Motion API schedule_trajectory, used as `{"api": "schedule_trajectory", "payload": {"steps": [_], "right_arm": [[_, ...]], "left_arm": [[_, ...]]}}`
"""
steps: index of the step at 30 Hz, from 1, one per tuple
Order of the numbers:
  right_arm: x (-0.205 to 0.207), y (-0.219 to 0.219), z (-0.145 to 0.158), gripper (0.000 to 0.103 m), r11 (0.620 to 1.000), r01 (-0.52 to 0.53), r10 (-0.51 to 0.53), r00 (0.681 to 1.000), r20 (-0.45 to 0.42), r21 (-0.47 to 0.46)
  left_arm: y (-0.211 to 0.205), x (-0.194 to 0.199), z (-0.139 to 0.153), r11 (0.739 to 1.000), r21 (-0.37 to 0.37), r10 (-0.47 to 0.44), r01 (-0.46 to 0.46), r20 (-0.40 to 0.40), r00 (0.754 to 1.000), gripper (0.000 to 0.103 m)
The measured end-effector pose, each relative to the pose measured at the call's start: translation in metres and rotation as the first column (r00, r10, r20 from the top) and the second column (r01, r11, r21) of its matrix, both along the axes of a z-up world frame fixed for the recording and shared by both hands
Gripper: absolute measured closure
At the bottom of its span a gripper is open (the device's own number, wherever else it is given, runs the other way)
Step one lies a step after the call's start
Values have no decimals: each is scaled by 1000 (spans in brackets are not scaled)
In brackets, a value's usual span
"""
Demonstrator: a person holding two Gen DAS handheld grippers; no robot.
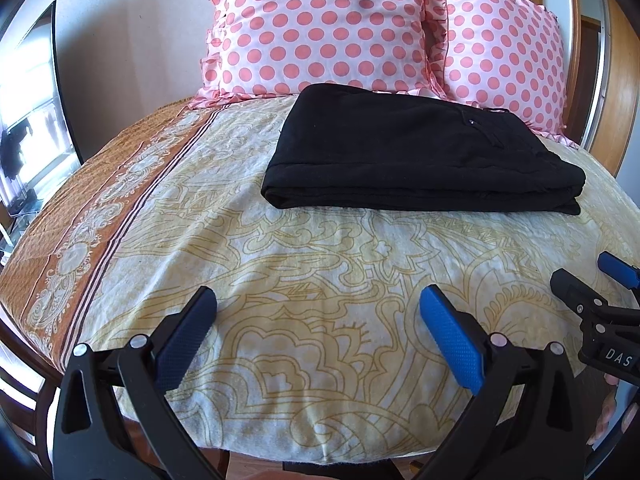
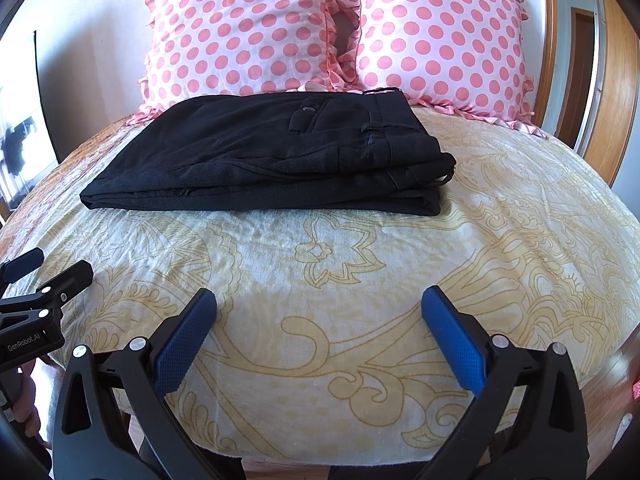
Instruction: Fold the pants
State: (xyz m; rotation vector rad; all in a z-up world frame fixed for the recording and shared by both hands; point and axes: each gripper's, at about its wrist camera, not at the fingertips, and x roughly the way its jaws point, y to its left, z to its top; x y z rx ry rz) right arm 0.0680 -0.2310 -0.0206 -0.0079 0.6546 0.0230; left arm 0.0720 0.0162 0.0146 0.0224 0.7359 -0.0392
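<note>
Lying folded into a flat black rectangle, pants (image 1: 420, 152) well ahead of the left gripper (image 1: 318, 308) and slightly to its right, resting on the patterned bedspread (image 1: 280, 264). Spread wide, both blue fingers (image 1: 452, 340) of that tool, gripping nothing, hovering over bare cream fabric near the bed's front edge. Seen at the far right of the left wrist view: the right gripper (image 1: 580, 276), also parted, close beside and clear of the cloth bundle.

From the right wrist view, pants (image 2: 272, 160) ahead and to the left of the right gripper (image 2: 318, 308), waistband with belt loops and a buttoned back pocket turned toward the right end of the stack, folded edge facing the tool. Fingers (image 2: 186, 340) held wide apart here too, empty, above the bedspread (image 2: 400, 272). Left gripper (image 2: 48, 272) visible at the left border, jaws apart.

Beyond the pants, touching their far edge: two pink polka-dot pillows (image 2: 340, 28) propped upright side by side. Further left of the left tool, an orange patterned border band (image 1: 80, 232) running along the bedspread.
</note>
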Motion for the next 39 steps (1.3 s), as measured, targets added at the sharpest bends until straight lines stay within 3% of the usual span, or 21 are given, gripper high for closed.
{"api": "schedule_trajectory", "payload": {"steps": [39], "right_arm": [[-1,0,-1,1,1000,2,-2,1000,3,0]], "left_arm": [[0,0,0,1000,0,0,0,11,1000,2]]}}
